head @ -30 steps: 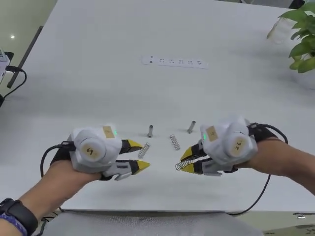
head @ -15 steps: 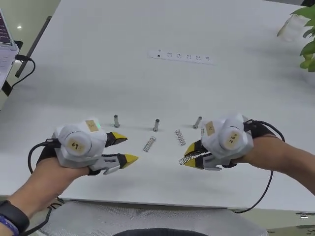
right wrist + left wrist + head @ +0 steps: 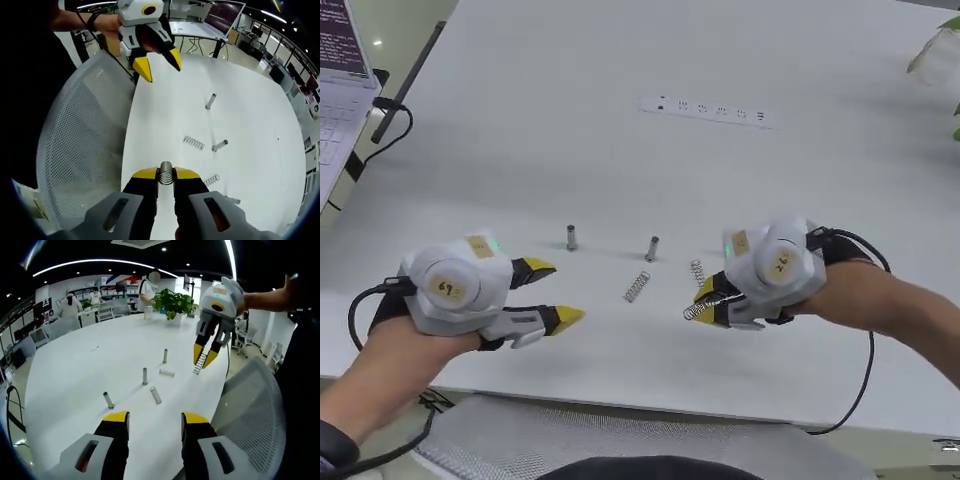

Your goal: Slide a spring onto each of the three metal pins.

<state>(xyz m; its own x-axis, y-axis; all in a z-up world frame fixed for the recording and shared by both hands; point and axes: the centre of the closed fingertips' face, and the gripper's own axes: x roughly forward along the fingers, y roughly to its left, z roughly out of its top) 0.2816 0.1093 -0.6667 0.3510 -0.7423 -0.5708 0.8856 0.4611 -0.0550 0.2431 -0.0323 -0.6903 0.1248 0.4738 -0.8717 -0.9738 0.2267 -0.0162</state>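
Spring point(image 3: 700, 307) pinched between right gripper point(image 3: 166, 175) tips, aloft over table point(image 3: 620, 150) near front edge. Left gripper point(image 3: 156, 417) spread wide, empty. Now: line coil bore over bare pin point(image 3: 652, 248), hold axis upright, lower straight, release once seated.

The white counter point(image 3: 520, 150) carries three metal pins point(image 3: 144, 376) standing upright in a row. Two loose springs point(image 3: 637, 286) lie flat just beside them, and a white power strip point(image 3: 710, 111) lies well behind.
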